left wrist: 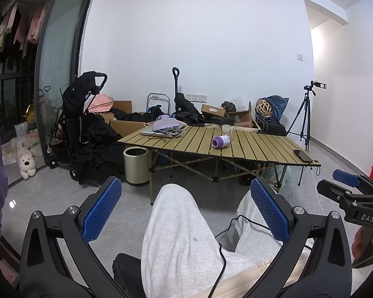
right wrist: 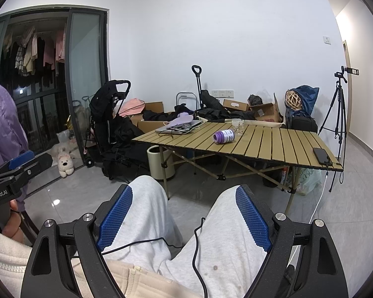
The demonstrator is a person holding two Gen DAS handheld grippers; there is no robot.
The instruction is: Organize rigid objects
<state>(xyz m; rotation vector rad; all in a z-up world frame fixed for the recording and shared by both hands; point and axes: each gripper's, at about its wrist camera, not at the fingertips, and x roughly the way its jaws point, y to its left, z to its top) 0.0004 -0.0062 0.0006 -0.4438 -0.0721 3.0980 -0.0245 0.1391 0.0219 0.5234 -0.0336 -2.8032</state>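
Left gripper [left wrist: 186, 208]: held wide apart over the seated person's lap, nothing between the blue pads; pointed toward the table.
Right gripper [right wrist: 184, 213]: likewise spread and empty, held low above the knees, well apart from the table.
Table [right wrist: 273, 146]: a slatted folding table standing ahead of both grippers, across a stretch of bare floor.
Purple bottle [right wrist: 223, 136]: lying on its side near the middle of the table, toward the far edge; its long axis is seen running roughly left to right across the slats, cap end to the left.
Glass [right wrist: 237, 124]: a small clear vessel standing upright just behind the bottle, close to the far edge; whether anything is in it cannot be told.
Laptop pile [right wrist: 179, 126]: a laptop with a lilac item and cables on top, at the far left corner.
Phone [right wrist: 322, 156]: lying flat at the right edge, a cable attached.
Deciding relation: the bottle lies straight ahead and above both grippers, out of reach from the lap; neither arm is clearly nearer, though it sits slightly right of centre in both views, so the right gripper is judged marginally better placed.
Approach: fingers would likely need to close across the bottle's short width.
Bin [left wrist: 136, 165]: a pale round bin on the floor under the left edge; contents cannot be made out.
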